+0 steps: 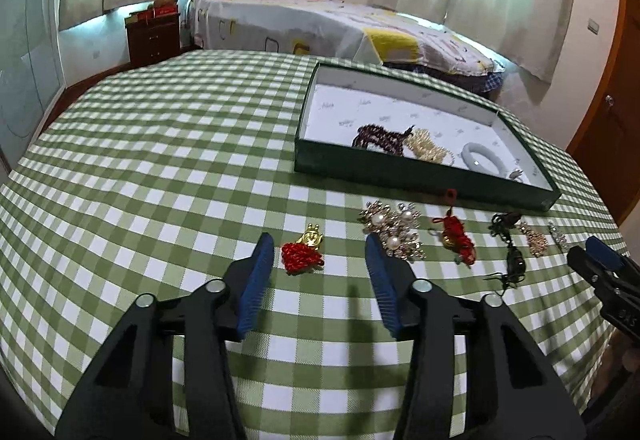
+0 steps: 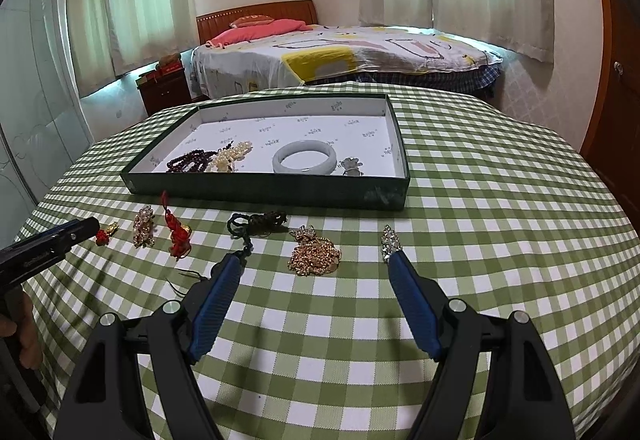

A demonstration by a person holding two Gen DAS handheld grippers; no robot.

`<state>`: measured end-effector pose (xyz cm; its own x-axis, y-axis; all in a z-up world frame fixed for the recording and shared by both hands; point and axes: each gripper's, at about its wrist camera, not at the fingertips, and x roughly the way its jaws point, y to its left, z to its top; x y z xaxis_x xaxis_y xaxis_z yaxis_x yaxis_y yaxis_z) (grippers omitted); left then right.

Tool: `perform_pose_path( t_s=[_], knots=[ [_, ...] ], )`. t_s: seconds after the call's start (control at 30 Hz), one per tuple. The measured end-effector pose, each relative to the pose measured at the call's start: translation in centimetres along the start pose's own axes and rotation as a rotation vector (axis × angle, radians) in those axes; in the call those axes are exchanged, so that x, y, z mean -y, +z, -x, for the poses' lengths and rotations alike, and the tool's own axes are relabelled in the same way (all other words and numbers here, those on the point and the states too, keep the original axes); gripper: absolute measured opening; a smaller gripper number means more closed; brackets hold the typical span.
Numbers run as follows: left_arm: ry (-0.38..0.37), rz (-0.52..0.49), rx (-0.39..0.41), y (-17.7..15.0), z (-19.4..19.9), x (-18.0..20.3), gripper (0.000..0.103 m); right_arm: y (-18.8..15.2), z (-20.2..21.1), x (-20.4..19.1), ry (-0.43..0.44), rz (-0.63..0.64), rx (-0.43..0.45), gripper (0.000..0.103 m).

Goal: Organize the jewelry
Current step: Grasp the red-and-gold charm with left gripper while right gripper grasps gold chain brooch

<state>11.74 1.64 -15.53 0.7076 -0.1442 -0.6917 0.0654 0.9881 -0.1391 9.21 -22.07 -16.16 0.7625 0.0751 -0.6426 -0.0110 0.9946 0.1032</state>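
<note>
Left wrist: our left tool (image 1: 320,244) gapes, empty, around the red knot charm (image 1: 302,255) on the counter (image 1: 160,176); light, soft, we pinch its knot.
Right wrist: our right tool (image 2: 314,264) wide, empty, before the gold chain pile (image 2: 315,255); slinky, we grab mid-heap.

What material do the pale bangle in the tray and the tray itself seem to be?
Bangle: likely jade or glass; smooth, glossy, milky grey-white, with a bright highlight. Tray: probably cardboard; thin straight walls, matte dark green outside, white printed paper lining inside.
</note>
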Motion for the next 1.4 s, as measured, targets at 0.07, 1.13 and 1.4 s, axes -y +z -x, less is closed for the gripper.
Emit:
perform_pose_path(
  t_s=[0.07, 1.13, 1.4],
  knots=[
    [-0.003, 0.003, -0.014, 0.0, -0.6, -0.1, 0.041, 0.0, -0.1, 0.0, 0.0, -0.002, -0.003, 0.074],
    [-0.002, -0.038, 0.022, 0.4, -0.7, 0.1, 0.001, 1.2, -4.3, 0.2, -0.009, 0.019, -0.118, 0.059],
    [-0.001, -0.035, 0.023, 0.5, -0.7, -0.1, 0.001, 1.0, -5.1, -0.4, -0.023, 0.063, -0.132, 0.036]
  ],
)
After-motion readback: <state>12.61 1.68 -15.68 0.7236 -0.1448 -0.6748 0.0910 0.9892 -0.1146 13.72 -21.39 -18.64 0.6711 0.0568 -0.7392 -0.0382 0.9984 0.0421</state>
